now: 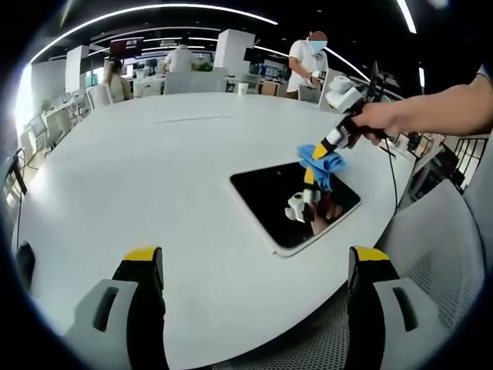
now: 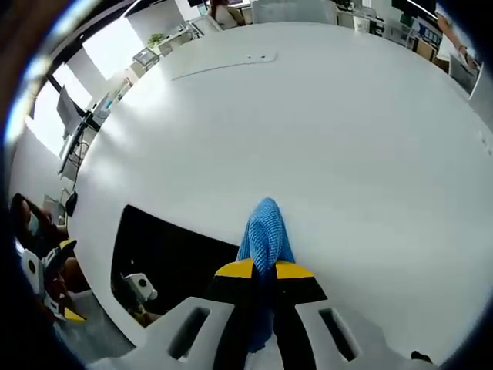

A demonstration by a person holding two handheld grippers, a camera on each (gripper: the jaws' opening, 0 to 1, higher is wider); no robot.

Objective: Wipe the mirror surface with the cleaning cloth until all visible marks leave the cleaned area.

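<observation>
— So, where is the blue cloth [image 2: 264,231]?
— My right gripper [image 2: 264,271] pinches it tight, touching the far edge of the dark shiny mirror [image 1: 293,202] on the white table [image 1: 154,169].
— And your left gripper [image 1: 254,266]?
— Jaws wide apart, holding nothing, mirror just ahead.

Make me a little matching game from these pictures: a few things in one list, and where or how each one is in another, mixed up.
Things:
1. cleaning cloth
2. mirror
3. left tool
4. table

States:
A. open, holding nothing
B. lying flat near the table edge, dark and reflective
C. pinched in the right tool, blue
D. white, wide and round-edged

Pairs: 1-C, 2-B, 3-A, 4-D
</observation>
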